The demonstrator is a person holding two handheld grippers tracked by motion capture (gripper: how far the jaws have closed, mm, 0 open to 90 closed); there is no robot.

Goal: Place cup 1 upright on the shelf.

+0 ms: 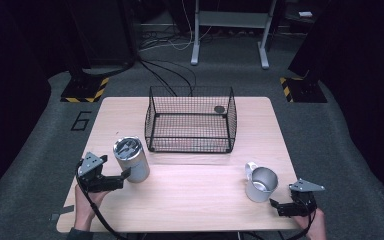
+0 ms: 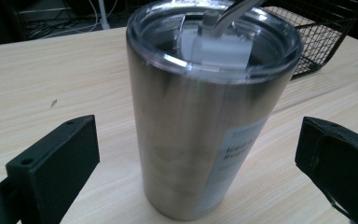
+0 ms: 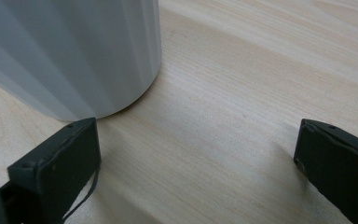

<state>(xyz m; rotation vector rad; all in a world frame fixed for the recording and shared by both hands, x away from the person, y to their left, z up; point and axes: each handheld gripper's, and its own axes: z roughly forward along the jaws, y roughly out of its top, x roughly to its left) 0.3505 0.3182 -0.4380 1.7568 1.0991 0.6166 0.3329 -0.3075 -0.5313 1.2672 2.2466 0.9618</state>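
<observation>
You have a brushed silver steel tumbler (image 2: 200, 140), a pale grey ribbed metal mug (image 1: 261, 184), a black wire basket (image 1: 190, 120), and a light wood-grain table (image 1: 190, 195).

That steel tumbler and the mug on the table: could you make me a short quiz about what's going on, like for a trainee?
1. True or false: the left gripper is shut on the steel tumbler.
2. Which stands nearer the wire basket: tumbler or metal mug?
3. Fill in: the tumbler wears a clear ____.

Key:
1. False; its fingers stand apart on either side of it.
2. Tumbler.
3. Lid.
</observation>
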